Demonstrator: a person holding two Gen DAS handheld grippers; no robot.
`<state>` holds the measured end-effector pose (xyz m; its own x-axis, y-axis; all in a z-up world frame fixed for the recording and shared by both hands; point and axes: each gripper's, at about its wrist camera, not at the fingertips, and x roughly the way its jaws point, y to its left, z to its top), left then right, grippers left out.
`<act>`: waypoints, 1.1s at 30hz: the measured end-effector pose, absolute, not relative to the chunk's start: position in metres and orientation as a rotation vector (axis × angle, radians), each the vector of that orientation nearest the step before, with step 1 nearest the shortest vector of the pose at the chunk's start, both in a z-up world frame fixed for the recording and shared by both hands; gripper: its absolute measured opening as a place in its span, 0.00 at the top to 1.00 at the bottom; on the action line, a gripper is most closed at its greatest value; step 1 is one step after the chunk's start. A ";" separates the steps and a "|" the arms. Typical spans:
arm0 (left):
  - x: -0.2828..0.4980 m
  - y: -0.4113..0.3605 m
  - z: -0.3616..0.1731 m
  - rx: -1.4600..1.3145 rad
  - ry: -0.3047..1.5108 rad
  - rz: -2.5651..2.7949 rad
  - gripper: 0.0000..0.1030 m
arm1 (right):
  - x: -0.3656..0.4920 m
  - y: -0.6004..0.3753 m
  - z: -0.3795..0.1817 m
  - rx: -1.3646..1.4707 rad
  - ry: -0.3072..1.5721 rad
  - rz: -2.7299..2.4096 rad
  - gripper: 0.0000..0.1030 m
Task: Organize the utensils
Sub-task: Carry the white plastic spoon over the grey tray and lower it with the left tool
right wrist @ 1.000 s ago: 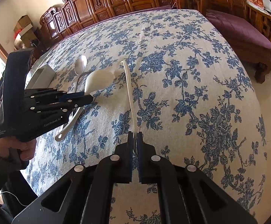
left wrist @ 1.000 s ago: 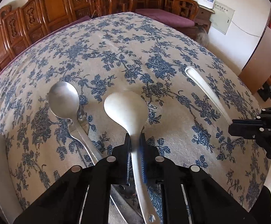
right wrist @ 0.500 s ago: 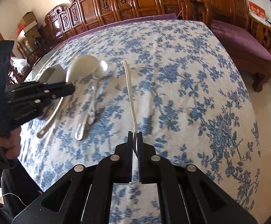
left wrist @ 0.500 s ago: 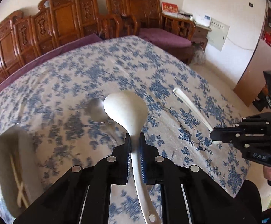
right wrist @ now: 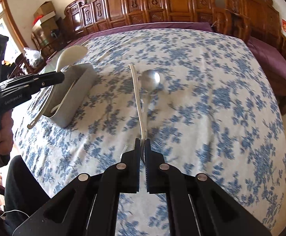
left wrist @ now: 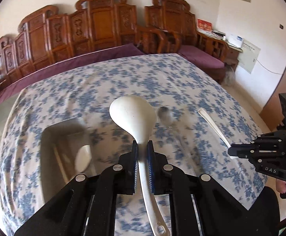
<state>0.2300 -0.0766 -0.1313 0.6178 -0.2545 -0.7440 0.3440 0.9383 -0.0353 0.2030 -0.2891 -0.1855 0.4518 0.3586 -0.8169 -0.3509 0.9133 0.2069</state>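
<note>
Altogether four spoons (left wrist: 132,116) (two held).

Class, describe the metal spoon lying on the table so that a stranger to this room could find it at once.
Start at the table with the blue-flowered cloth. Near its middle, right of the grey utensil box, lies the metal spoon, flat on the cloth. It is the only shiny steel piece and the only one no claw holds; the large white ladle and the slim white utensil are both gripped.

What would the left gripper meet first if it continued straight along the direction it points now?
Probably the bare floral tablecloth. The left gripper, shut on the white ladle, points just right of the grey box; depth is unclear, so the box's right wall may come first.
</note>
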 end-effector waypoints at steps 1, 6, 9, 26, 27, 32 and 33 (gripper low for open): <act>0.231 -0.071 -0.131 0.112 0.837 -0.338 0.92 | 0.205 -0.283 -0.186 0.005 1.012 0.444 0.95; 0.238 -0.041 -0.135 0.095 0.837 -0.297 0.92 | 0.211 -0.259 -0.190 -0.013 1.027 0.468 0.95; 0.246 -0.022 -0.139 0.082 0.840 -0.271 0.92 | 0.214 -0.248 -0.193 -0.020 1.036 0.477 0.95; 0.281 0.035 -0.195 0.049 0.948 -0.168 0.92 | 0.227 -0.214 -0.208 -0.044 1.074 0.502 0.95; 0.282 0.035 -0.197 0.050 0.953 -0.165 0.92 | 0.227 -0.213 -0.209 -0.045 1.075 0.502 0.95; 0.286 0.041 -0.206 0.046 0.978 -0.149 0.92 | 0.227 -0.207 -0.211 -0.052 1.081 0.510 0.95; 0.286 0.042 -0.207 0.044 0.983 -0.146 0.92 | 0.227 -0.206 -0.211 -0.055 1.081 0.512 0.95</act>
<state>0.2858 0.0418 -0.2069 0.5457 -0.1032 -0.8316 0.1429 0.9893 -0.0290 0.2270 -0.2056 -0.2108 0.3665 0.3716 -0.8530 -0.4241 0.8827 0.2024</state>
